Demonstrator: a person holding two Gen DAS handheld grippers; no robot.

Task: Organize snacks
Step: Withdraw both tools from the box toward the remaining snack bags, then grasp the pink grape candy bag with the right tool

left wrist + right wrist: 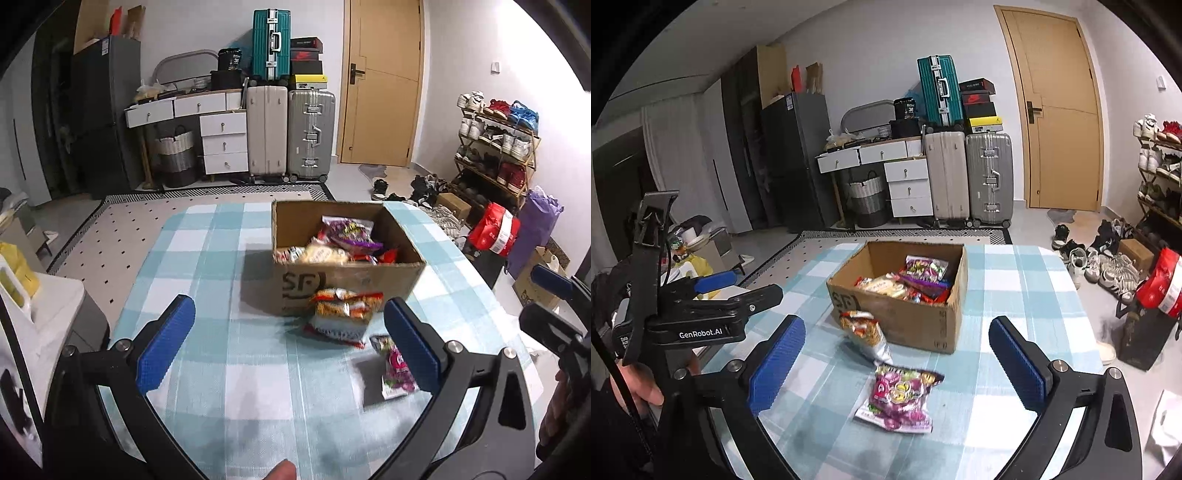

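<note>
Your left gripper [290, 343] and right gripper [897, 365]: fingers apart, nothing between. Cardboard box [916, 321] mid-worktop, toward far edge, part-filled with snacks. Orange packet [864, 334] leans against box front; pink packet [899, 400] lies flat nearer you, both apparently awaiting boxing.

The tablecloth [207, 258] is checked in pale teal and white, and on it stands a brown cardboard box [916, 325] with black printed letters, filled with purple, red and yellow snack packets [908, 282]. In front of the box lie an orange-and-red packet [341, 314] with a silvery base and a pink-and-purple packet [899, 398] with yellow lettering. Both the left gripper [291, 343] and the right gripper [897, 365] are black with ribbed blue pads, while behind them stand a teal suitcase [266, 44], a beige suitcase [266, 129], a silver suitcase [312, 133] and a tan door [384, 81].
</note>
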